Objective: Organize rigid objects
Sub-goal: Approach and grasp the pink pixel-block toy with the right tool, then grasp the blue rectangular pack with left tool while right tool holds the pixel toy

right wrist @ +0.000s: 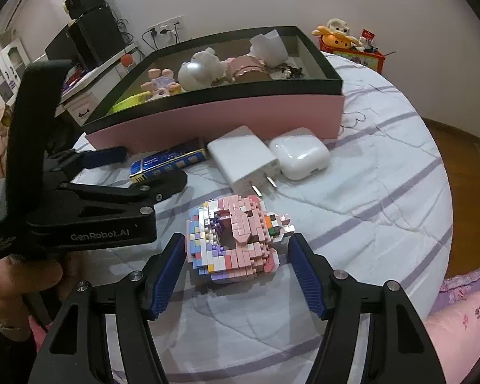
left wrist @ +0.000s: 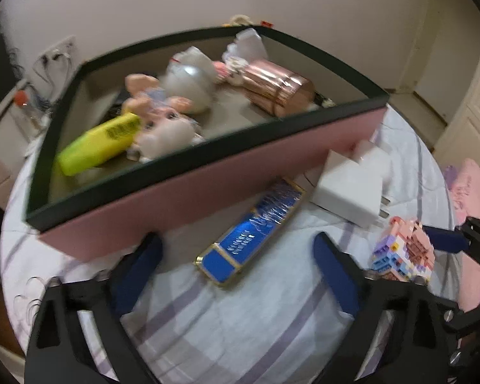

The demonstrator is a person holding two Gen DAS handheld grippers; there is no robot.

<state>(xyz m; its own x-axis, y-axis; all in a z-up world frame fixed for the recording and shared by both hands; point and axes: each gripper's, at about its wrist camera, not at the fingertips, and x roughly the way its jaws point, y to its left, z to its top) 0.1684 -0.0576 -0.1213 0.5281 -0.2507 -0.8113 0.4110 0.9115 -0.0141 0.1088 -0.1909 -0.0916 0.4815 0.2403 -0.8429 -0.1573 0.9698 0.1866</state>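
Observation:
A pastel brick model point(right wrist: 236, 240) sits on the striped sheet, and my right gripper point(right wrist: 236, 256) is shut on it, its blue pads point(right wrist: 171, 272) against the model's two sides. In the left wrist view the same brick model point(left wrist: 403, 252) shows at the right with a right finger point(left wrist: 444, 240) against it. A blue and gold case point(left wrist: 249, 230) lies flat in front of the pink box. My left gripper point(left wrist: 236, 256) is open around the case's near end, its pads clear of it. The right wrist view shows the left gripper point(right wrist: 144, 169) straddling the blue case point(right wrist: 168, 163).
The pink box with a black rim point(left wrist: 208, 185) holds a yellow bottle point(left wrist: 99, 144), figurines and a rose-gold cylinder point(left wrist: 278, 89). A white charger point(right wrist: 243, 160) and a white earbud case point(right wrist: 299, 153) lie by the box. A hand point(right wrist: 22, 281) holds the left gripper.

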